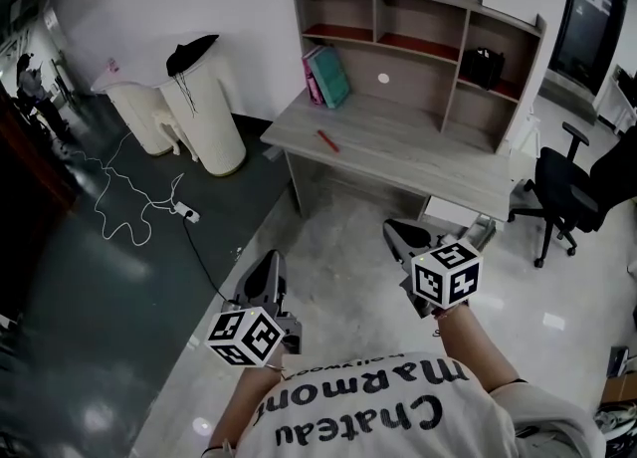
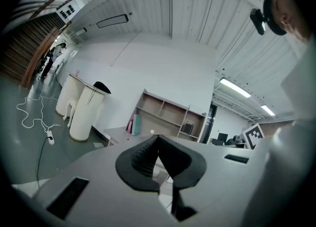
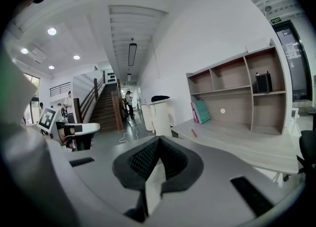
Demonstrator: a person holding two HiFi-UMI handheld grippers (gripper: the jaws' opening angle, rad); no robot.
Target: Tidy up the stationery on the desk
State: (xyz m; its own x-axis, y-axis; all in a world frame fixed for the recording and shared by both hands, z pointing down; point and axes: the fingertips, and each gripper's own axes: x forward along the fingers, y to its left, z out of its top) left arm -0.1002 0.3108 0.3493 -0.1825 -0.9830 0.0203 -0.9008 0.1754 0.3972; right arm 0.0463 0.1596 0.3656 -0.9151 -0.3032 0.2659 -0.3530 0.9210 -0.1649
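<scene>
A wooden desk (image 1: 418,162) with a shelf unit stands a few steps ahead of me. A red pen (image 1: 327,140) lies on its top, left of the middle, also visible in the right gripper view as the red pen (image 3: 193,132). Pink and teal books (image 1: 326,76) lean in the lower left shelf bay. A black box-like item (image 1: 482,67) sits on the right shelf. My left gripper (image 1: 271,265) and right gripper (image 1: 403,234) hang over the floor, well short of the desk. The left gripper (image 2: 158,139) and right gripper (image 3: 159,139) each show pads meeting at the tip, holding nothing.
Two white cylindrical bins (image 1: 204,108) stand left of the desk. A white cable and power strip (image 1: 187,212) trail across the dark floor. A black office chair (image 1: 562,187) is right of the desk. A staircase (image 3: 101,110) and distant people lie to the left.
</scene>
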